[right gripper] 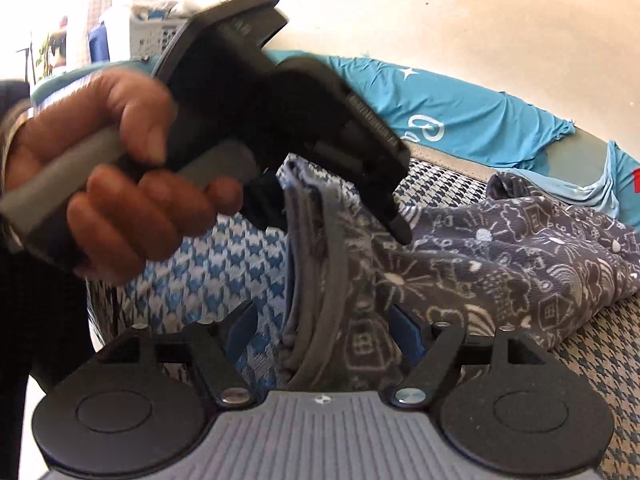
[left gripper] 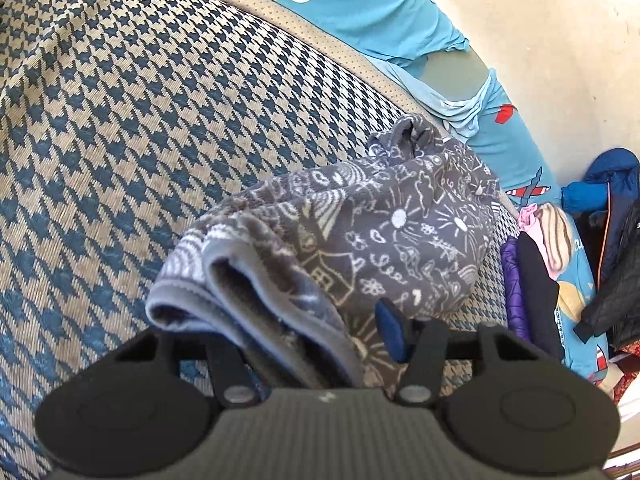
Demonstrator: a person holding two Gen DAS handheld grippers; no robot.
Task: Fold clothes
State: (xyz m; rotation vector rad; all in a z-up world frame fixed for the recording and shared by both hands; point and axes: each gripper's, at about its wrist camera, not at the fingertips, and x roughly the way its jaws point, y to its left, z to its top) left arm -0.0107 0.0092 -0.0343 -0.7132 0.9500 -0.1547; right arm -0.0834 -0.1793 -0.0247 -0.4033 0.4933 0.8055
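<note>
- Grey fleece with white doodle print: one garment (left gripper: 384, 232) is seen, bunched on the houndstooth-patterned bed cover (left gripper: 120, 128), its far end near the cover's beige edge.
- Two tools are counted. The left tool (left gripper: 320, 344) is clenched on the garment's thick, piped hem, which runs between its fingers; one blue pad (left gripper: 390, 330) is visible against the cloth.
- The right tool (right gripper: 324, 332) has the same hem folds lying between its two blue pads (right gripper: 408, 334); whether it is clamped or merely around the cloth cannot be told.
- In the right wrist view, one hand (right gripper: 120, 172) is seen wrapped around the grey handle of the left tool, whose black body (right gripper: 280, 92) is tilted down onto the garment.
- One turquoise sheet (left gripper: 360, 4) with white lettering is draped along the far edge of the bed, against a pale wall (left gripper: 540, 40).
- One pile of other clothes (left gripper: 552, 264) is seen at the right, with purple, black, pink-striped and blue pieces; their number cannot be counted.
- One white slatted basket (right gripper: 154, 36) is seen in the far left background, blurred; white material is heaped in it.
</note>
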